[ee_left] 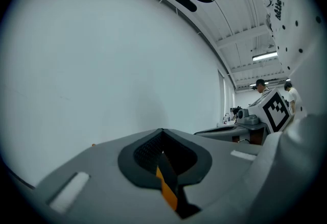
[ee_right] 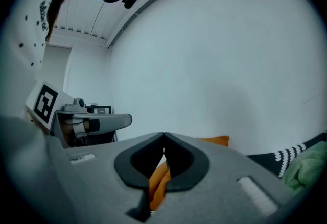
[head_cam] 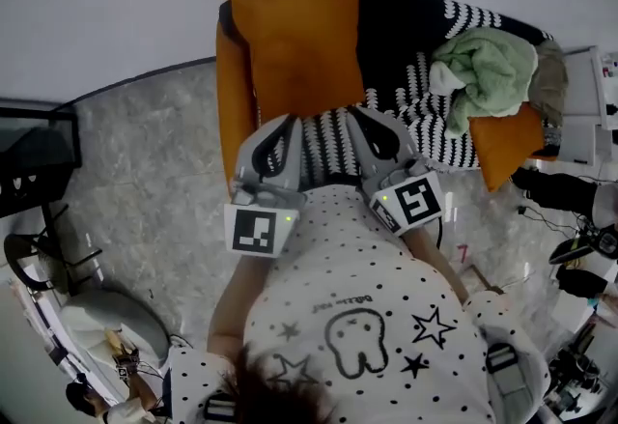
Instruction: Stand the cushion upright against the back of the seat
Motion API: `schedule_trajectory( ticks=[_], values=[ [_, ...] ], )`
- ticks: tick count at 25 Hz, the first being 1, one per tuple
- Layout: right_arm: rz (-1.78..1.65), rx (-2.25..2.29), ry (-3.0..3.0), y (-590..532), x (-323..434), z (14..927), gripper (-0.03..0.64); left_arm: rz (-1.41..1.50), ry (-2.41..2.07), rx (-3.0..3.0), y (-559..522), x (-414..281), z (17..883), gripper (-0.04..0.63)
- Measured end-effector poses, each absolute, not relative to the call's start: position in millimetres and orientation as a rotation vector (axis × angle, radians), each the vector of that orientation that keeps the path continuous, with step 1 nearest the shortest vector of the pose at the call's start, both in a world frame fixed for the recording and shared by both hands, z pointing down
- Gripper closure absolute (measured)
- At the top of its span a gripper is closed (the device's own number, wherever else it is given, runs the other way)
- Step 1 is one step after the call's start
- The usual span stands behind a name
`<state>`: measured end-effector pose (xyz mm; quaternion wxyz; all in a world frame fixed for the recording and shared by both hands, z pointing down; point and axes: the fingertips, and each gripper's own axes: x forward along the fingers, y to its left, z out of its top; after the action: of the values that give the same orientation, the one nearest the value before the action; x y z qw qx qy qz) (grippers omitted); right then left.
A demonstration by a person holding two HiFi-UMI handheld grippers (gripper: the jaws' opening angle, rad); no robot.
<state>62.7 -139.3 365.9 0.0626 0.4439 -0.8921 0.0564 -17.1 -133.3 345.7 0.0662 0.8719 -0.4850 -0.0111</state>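
Orange cushion (head_cam: 304, 36), apparently soft, light and limp, leans against the sofa back (head_cam: 410, 21) directly ahead of both claws, the left claw (head_cam: 282, 127) and right claw (head_cam: 369, 118) each pinched shut on its lower edge, the likeliest firm hold.

Likely a lab: strip lights (ee_left: 264, 56), scattered gear (head_cam: 582, 279).

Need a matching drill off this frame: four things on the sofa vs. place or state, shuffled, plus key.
Things
1. big orange cushion
2. small orange cushion
3. green blanket
4. striped throw

Place or state
A. black and white, draped over the sofa
B. bunched in a heap on the sofa's right half
C. gripped at its lower edge by left claw and right claw
D. at the sofa's right end, untouched

Pairs: 1-C, 2-D, 3-B, 4-A
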Motion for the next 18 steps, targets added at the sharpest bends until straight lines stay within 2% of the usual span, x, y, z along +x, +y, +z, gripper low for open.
schedule_trajectory(
  ticks=[6, 12, 18],
  values=[
    [0.079, 1.305, -2.675, -146.2, 56.1, 366.3, 0.621, -0.019, -1.567, 2.623, -144.1, -31.7, 335.1, 0.6],
    [0.217, 1.19, -2.7, -135.0, 32.1, 389.1, 0.621, -0.103, -1.59, 2.615, -147.1, -37.9, 322.8, 0.598],
    [0.247, 1.106, -2.714, -125.1, 12.0, 388.6, 0.621, -0.052, -1.507, 2.639, -131.1, -28.8, 325.9, 0.598]
  ],
)
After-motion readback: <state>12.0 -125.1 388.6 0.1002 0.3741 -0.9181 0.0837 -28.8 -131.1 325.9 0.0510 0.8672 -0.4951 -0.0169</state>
